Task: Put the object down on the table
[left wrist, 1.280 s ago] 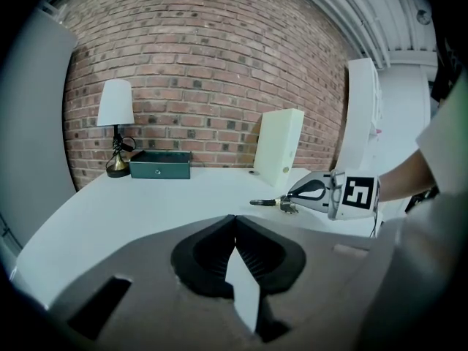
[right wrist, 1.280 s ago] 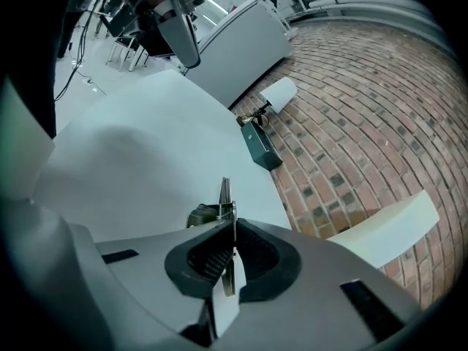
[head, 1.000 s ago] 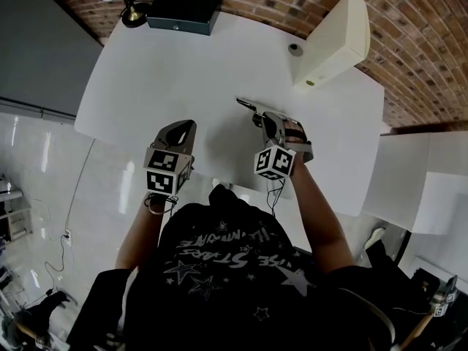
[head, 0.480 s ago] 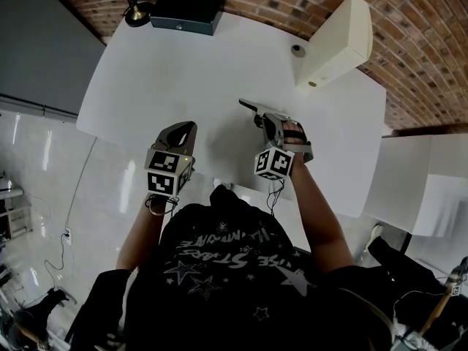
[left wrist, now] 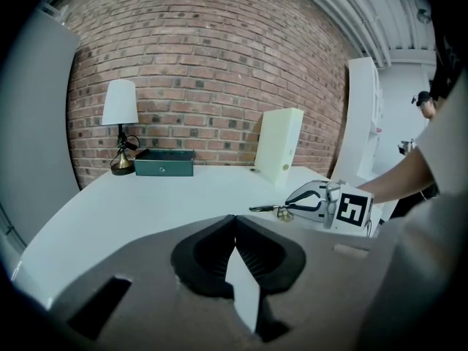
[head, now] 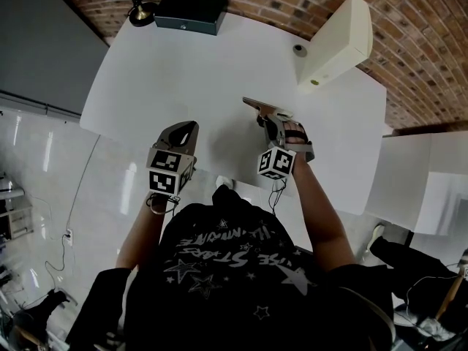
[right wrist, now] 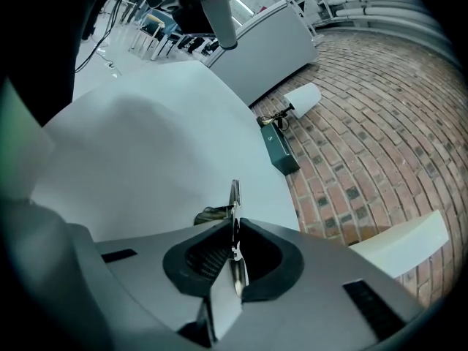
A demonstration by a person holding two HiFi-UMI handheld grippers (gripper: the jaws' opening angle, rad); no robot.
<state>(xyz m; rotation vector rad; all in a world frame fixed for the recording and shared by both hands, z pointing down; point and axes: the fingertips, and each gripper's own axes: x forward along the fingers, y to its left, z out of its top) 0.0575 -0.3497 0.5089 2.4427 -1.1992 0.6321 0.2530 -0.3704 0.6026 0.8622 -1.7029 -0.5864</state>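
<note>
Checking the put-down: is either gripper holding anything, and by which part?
The right gripper has a thin metal piece between its jaws, by its near end; the jaws have just been opening. The left gripper, shut, holds nothing.

Head view steeply down; gripper views low across shared table (head: 183,64)

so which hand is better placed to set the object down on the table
Right. The right tool has the thin metal object between its jaws, which have just been opening, over the white table. The left tool is shut and empty, back near the table's edge.
</note>
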